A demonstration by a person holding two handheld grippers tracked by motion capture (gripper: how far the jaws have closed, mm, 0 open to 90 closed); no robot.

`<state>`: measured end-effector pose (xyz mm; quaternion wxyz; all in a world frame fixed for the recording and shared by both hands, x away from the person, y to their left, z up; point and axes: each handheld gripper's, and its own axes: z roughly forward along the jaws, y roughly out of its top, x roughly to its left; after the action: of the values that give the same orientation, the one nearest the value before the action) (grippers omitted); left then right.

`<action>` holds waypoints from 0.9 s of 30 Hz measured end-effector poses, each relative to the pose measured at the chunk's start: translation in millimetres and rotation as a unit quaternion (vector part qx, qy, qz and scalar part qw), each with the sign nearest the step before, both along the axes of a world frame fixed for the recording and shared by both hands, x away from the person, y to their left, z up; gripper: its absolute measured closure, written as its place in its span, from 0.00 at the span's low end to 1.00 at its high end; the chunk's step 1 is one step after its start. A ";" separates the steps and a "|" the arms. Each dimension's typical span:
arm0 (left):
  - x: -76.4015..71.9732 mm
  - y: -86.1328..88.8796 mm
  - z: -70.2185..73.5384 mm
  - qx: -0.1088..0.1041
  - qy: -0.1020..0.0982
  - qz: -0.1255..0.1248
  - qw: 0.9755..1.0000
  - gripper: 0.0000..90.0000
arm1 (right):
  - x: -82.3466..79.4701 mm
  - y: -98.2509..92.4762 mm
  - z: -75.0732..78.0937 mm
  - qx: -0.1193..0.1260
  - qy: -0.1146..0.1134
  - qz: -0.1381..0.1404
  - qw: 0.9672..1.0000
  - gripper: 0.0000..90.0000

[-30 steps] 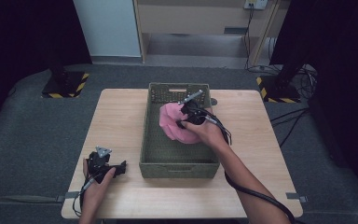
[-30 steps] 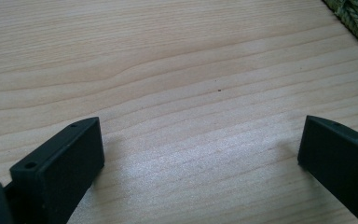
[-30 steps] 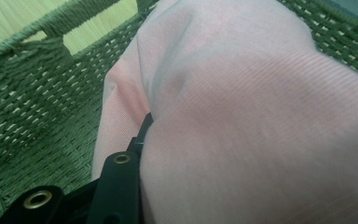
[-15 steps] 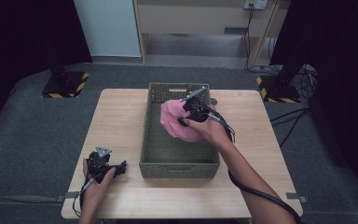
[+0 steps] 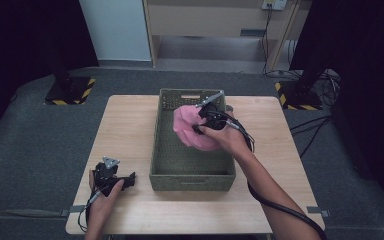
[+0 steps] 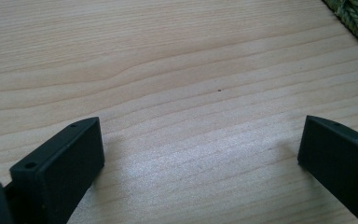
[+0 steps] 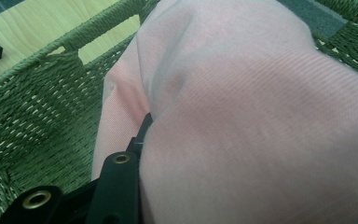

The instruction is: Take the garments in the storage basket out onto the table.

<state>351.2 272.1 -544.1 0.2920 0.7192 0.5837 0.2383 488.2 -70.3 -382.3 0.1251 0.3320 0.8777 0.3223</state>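
- Centrally in the high view sits a rectangular olive-green woven basket (image 5: pixel 192 172) with cut-out handle slots, resting on a pale wooden table (image 5: pixel 130 125) whose grain runs in long, faint lines.
- In the right gripper view the basket's weave shows as thick twisted cord, rough and open enough to let light through its wall.
- A soft pink cloth (image 5: pixel 192 131), smooth and finely ribbed, bulges in rounded folds over the upper right part of the basket, held up above its floor.
- The right gripper (image 5: pixel 206 119), black with a grey three-cornered plate on top, has its fingers together, clamped on the pink cloth; in the right gripper view one black finger (image 7: pixel 121 179) disappears into a fold of the fabric (image 7: pixel 242 116).
- The left gripper (image 5: pixel 114 178), also black with a grey plate, lies at the lower left of the high view, just left of the basket's near corner, low over the table.
- Its fingers (image 6: pixel 63 170) stand wide apart with bare wood between them, holding nothing; a corner of the basket's weave (image 6: pixel 356 21) shows at the upper right of the left gripper view.
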 end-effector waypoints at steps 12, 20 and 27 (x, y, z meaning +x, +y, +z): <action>0.0 0.0 0.0 0.000 0.000 0.000 1.000 0.00 | -6.0 -6.0 14.7 0.004 -0.010 0.008 1.000 0.65; 0.0 0.0 0.0 0.000 0.000 0.000 1.000 0.00 | -8.9 -11.5 27.3 -0.005 -0.015 0.014 1.000 0.64; 0.0 0.0 0.0 0.000 0.000 0.000 1.000 0.00 | -10.8 -19.8 35.7 -0.004 -0.016 0.015 1.000 0.64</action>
<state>351.2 272.1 -544.1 0.2917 0.7193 0.5837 0.2382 477.4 -90.1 -346.6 0.1358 0.3135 0.8816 0.3256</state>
